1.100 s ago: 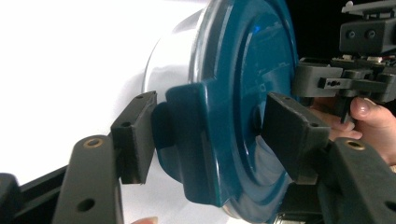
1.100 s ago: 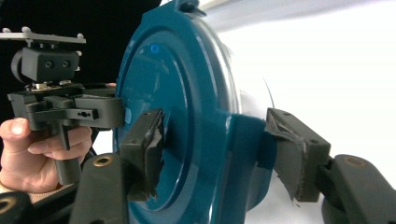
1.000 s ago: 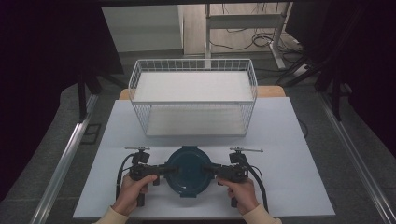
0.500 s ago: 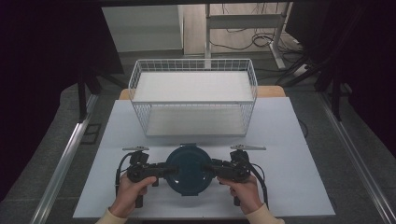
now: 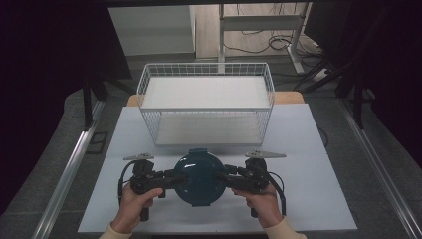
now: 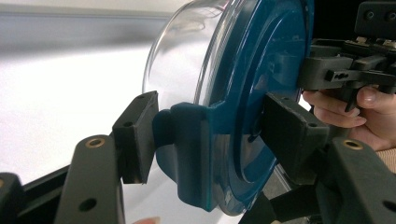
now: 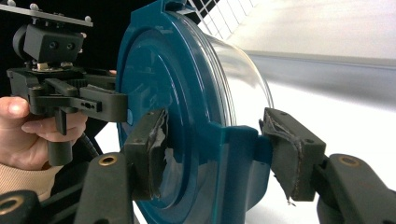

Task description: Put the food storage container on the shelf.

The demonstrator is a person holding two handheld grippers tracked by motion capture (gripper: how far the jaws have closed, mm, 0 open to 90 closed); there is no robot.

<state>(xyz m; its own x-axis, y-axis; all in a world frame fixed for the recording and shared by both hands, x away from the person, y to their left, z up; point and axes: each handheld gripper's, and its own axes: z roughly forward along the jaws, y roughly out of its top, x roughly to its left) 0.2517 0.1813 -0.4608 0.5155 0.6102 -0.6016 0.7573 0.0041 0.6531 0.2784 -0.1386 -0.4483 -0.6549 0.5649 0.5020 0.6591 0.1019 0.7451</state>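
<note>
White table [image 5: 308, 149]: both grippers (left [image 5: 175, 179], right [image 5: 225, 178]) clamp the lidded bowl [image 5: 200, 177]; contents unseen.

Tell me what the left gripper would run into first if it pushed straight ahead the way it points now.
The left gripper points across the table toward the right gripper, and its jaws sit either side of a latch tab on the teal lid of the clear container. Going straight on, it would probably press into that lid rim at once.
</note>
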